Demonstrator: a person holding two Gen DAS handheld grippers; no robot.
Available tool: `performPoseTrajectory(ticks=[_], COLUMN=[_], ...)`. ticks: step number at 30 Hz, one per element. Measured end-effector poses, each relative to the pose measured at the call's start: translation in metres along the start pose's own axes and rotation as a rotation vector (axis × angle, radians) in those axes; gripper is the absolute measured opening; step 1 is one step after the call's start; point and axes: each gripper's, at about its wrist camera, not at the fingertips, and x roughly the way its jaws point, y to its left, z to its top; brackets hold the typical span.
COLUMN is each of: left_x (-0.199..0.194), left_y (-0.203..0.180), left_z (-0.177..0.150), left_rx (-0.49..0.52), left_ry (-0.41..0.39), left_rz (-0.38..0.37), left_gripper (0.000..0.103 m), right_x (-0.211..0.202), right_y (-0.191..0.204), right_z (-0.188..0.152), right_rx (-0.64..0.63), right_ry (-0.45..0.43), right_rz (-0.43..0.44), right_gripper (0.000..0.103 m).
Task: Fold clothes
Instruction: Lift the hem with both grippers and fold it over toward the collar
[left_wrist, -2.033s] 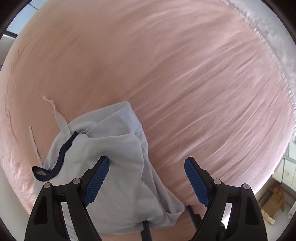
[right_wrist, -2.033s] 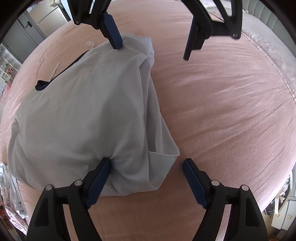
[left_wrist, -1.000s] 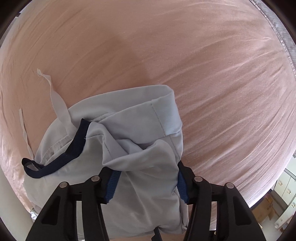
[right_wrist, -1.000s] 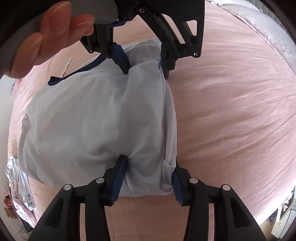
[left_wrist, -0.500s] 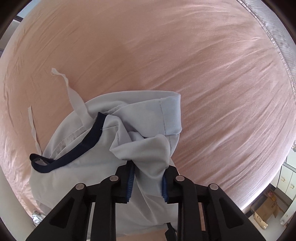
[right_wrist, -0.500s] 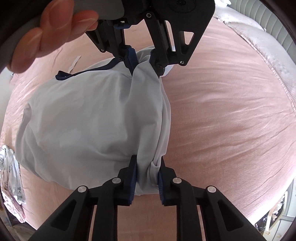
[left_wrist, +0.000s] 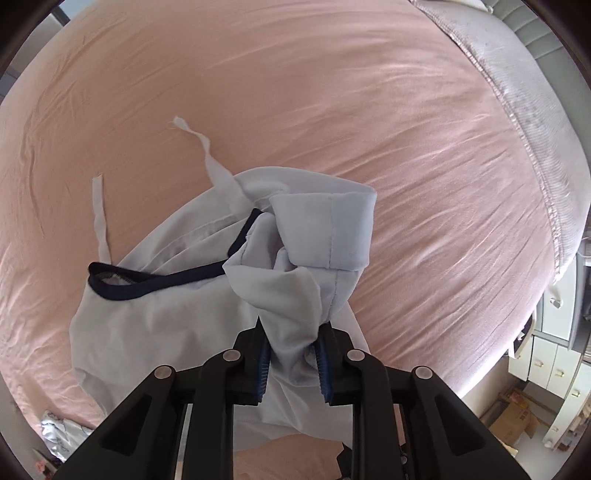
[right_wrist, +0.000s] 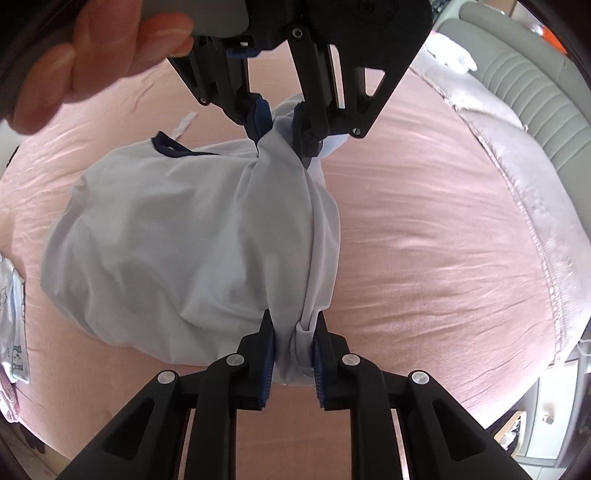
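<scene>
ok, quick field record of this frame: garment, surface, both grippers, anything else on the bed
garment: pale blue shirt with navy neckline trim, bunched, partly lifted
surface: pink bedsheet
left gripper: shut on a fold of the shirt, near the cuffed sleeve
right gripper: shut on the shirt's opposite end
fabric between grippers: gathered into a ridge
ties: two white strips lying on the sheet
other: printed cloth at the bed's edge

Pink bedsheet (left_wrist: 332, 110), grey headboard (right_wrist: 517, 85), cardboard box (left_wrist: 515, 421)
</scene>
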Motion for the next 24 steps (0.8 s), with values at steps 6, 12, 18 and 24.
performPoseTrajectory(ticks=[6,12,18,24], left_x=[-0.027,-0.072,-0.08,-0.082], left_y=[0.022,0.05,0.075,0.107], left_z=[-0.015,-0.005,-0.022,-0.039], left_rx=[-0.046,-0.123,-0.178,-0.221], left_ry=[-0.046,-0.079,-0.116,-0.148], left_rz=[-0.038,-0.094,-0.121,-0.143], left_gripper=[0.018,0.018,0.018,0.018], right_x=[-0.02,-0.04,-0.049,-0.049], right_y=[0.031,0.064,0.106,0.145], right_z=[0.005,0.006,0.012,0.018], right_rx=[-0.076,-0.129,-0.192,-0.245], right_ry=[-0.024,-0.034,-0.042,-0.043], right_rz=[-0.031,-0.041,-0.035,-0.033], right_gripper=[0.016,0.016,0.016,0.016])
